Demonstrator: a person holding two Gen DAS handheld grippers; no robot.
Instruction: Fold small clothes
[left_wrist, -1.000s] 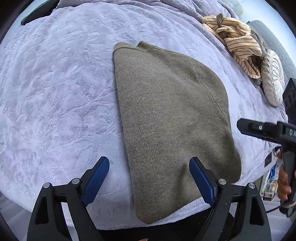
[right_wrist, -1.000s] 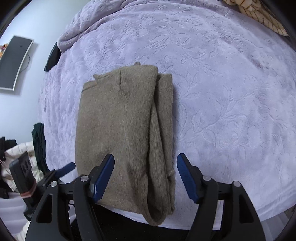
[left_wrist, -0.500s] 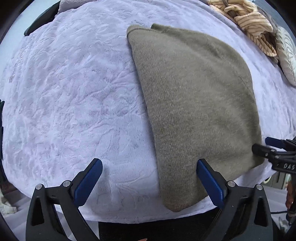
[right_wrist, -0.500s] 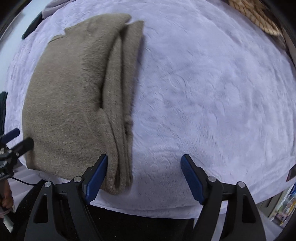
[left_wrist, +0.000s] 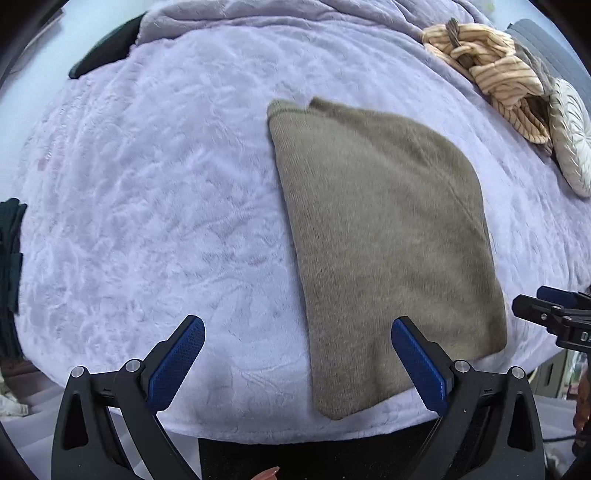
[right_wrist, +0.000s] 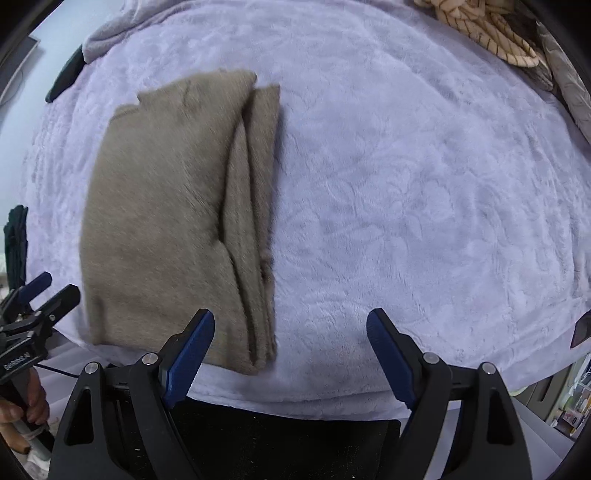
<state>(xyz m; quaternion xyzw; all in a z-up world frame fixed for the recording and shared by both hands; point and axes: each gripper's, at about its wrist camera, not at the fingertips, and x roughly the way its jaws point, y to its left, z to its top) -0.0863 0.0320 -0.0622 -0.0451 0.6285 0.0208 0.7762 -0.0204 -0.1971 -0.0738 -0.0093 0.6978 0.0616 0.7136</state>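
Observation:
An olive-brown knit sweater (left_wrist: 384, 236) lies folded lengthwise on the lavender blanket (left_wrist: 155, 206), its near end at the bed's front edge. In the right wrist view the sweater (right_wrist: 177, 206) sits left of centre, with stacked folded layers along its right side. My left gripper (left_wrist: 295, 365) is open and empty, above the sweater's near left edge. My right gripper (right_wrist: 290, 354) is open and empty, above the sweater's near right corner. Each gripper shows at the other view's side edge, the right one (left_wrist: 554, 317) and the left one (right_wrist: 33, 310).
A striped cream garment (left_wrist: 491, 70) and a round white cushion (left_wrist: 569, 136) lie at the far right of the bed. A dark flat object (left_wrist: 103, 55) lies at the far left. Dark clothing (left_wrist: 9, 251) hangs at the left edge. The blanket (right_wrist: 424, 206) stretches right of the sweater.
Both grippers have pulled back and up from the sweater's near end, so more of the bed shows. The sweater lies as before. Both stay open.

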